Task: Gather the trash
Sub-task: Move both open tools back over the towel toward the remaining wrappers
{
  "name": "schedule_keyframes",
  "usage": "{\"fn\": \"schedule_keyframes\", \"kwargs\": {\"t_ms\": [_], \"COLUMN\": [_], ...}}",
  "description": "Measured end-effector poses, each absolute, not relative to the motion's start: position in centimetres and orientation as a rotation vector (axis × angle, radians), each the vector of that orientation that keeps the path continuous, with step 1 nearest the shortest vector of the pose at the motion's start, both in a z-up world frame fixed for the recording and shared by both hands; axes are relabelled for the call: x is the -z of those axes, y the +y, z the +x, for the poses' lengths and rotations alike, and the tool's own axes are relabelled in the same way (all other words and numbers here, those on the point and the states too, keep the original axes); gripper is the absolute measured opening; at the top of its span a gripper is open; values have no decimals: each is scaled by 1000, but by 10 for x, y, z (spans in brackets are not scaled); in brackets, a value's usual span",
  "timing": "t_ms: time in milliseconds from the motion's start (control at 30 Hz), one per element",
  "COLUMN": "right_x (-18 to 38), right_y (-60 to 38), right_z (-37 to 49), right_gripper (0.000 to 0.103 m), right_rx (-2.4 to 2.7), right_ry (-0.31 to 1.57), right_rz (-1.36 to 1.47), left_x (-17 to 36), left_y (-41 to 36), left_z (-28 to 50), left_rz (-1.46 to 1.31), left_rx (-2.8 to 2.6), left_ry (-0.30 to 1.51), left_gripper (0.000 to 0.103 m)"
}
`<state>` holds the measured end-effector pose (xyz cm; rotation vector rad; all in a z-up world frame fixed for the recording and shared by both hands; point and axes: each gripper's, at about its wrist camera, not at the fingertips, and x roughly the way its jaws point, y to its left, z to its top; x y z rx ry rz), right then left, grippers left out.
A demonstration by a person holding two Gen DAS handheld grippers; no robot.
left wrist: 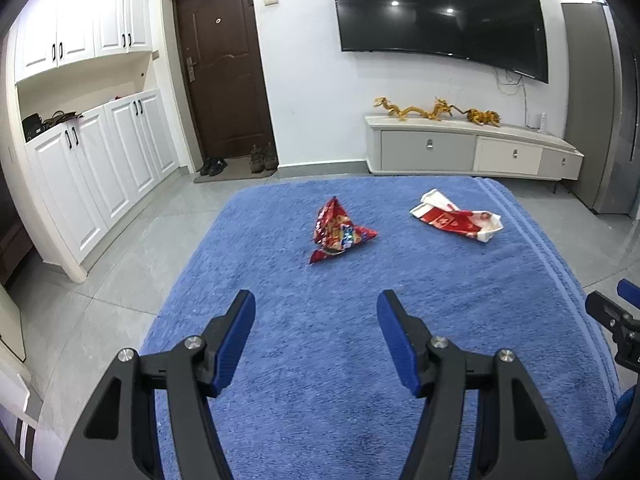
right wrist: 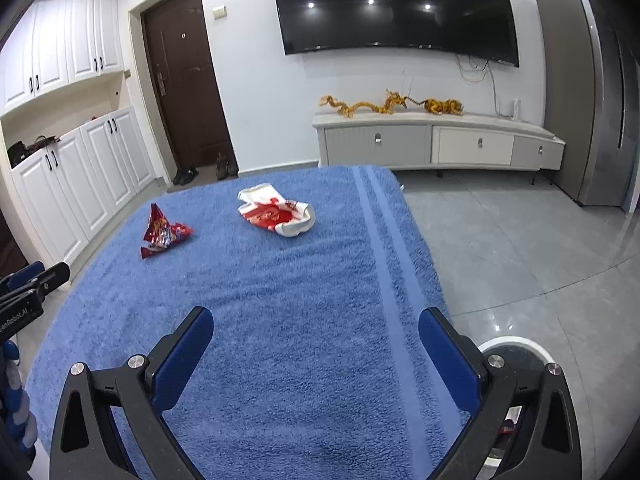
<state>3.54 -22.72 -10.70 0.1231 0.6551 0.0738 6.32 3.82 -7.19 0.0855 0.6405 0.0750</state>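
A crumpled red snack wrapper (left wrist: 340,232) lies on the blue towel (left wrist: 320,360), ahead of my left gripper (left wrist: 316,304). A crumpled white and red wrapper (left wrist: 456,220) lies to its right. My left gripper is open and empty, short of the red wrapper. In the right wrist view the red wrapper (right wrist: 164,234) is far left and the white and red wrapper (right wrist: 276,214) is ahead. My right gripper (right wrist: 316,320) is open and empty, well short of both, over the towel (right wrist: 280,320).
A round white-rimmed bin (right wrist: 516,354) stands on the grey floor below my right gripper's right finger. White cabinets (left wrist: 100,168) line the left wall. A TV stand (left wrist: 472,148) with golden dragons, a door (left wrist: 220,68) and a TV are beyond the towel.
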Motion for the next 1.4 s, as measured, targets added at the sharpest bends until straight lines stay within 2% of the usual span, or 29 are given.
{"fn": "schedule_keyframes", "kwargs": {"t_ms": [433, 767, 1400], "right_x": [127, 135, 135], "right_y": [-221, -221, -232], "right_z": [51, 61, 61], "right_gripper": [103, 103, 103], "right_rx": [-107, -115, -94], "right_ry": [717, 738, 742], "right_rz": [115, 121, 134], "left_x": [109, 129, 135], "left_y": [40, 13, -7], "left_z": [76, 68, 59], "left_rz": [49, 16, 37], "left_rx": [-12, 166, 249], "left_ry": [846, 976, 1011], "left_gripper": [61, 61, 61]}}
